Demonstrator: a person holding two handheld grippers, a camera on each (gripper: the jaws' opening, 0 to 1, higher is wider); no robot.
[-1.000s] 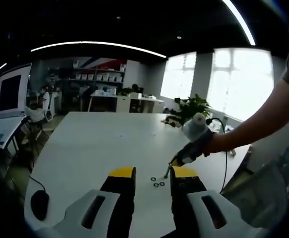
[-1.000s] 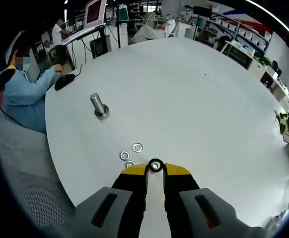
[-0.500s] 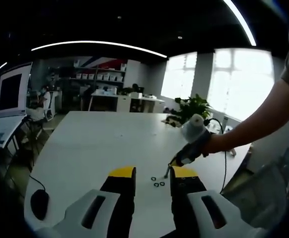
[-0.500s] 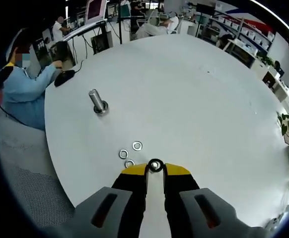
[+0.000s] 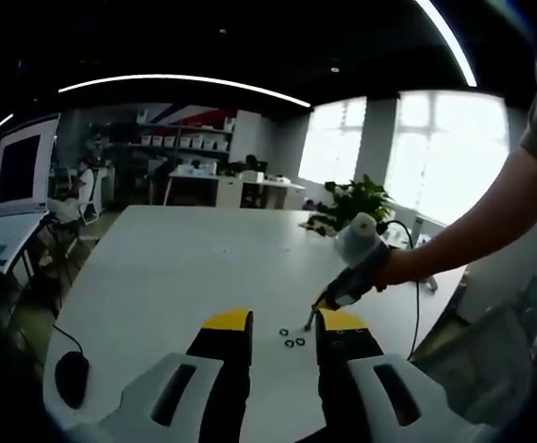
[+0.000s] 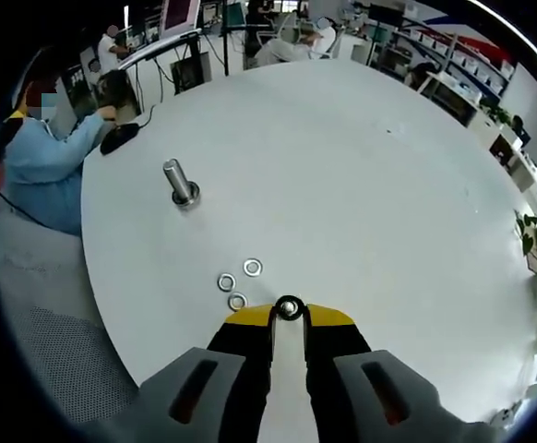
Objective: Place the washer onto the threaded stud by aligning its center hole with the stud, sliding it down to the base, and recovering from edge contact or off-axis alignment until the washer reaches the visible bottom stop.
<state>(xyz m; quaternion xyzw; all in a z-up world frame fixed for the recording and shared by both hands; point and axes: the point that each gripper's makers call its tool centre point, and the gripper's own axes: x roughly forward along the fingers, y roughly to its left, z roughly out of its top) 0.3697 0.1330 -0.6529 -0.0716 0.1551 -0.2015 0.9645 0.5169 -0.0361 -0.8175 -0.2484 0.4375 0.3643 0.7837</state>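
In the right gripper view, my right gripper (image 6: 289,312) is shut on a small steel washer (image 6: 289,306), pinched at the yellow jaw tips above the white table (image 6: 361,185). The threaded stud (image 6: 181,183) stands upright on its round base, far off to the upper left. Three loose washers (image 6: 237,282) lie on the table just left of the tips. In the left gripper view, my left gripper (image 5: 284,323) is open with nothing between its jaws. Beyond it, the right gripper (image 5: 316,312), held by a person's hand, hovers over the loose washers (image 5: 293,340).
A person in a blue top (image 6: 42,157) sits at the table's left edge beside a black mouse (image 6: 121,137). The same mouse (image 5: 68,377) lies near the table edge in the left gripper view. Desks, shelves and a plant (image 5: 356,198) stand beyond the table.
The right gripper view has drifted slightly: the stud and loose washers sit a little higher and further left. The washer stays gripped. The left gripper view is almost unchanged.
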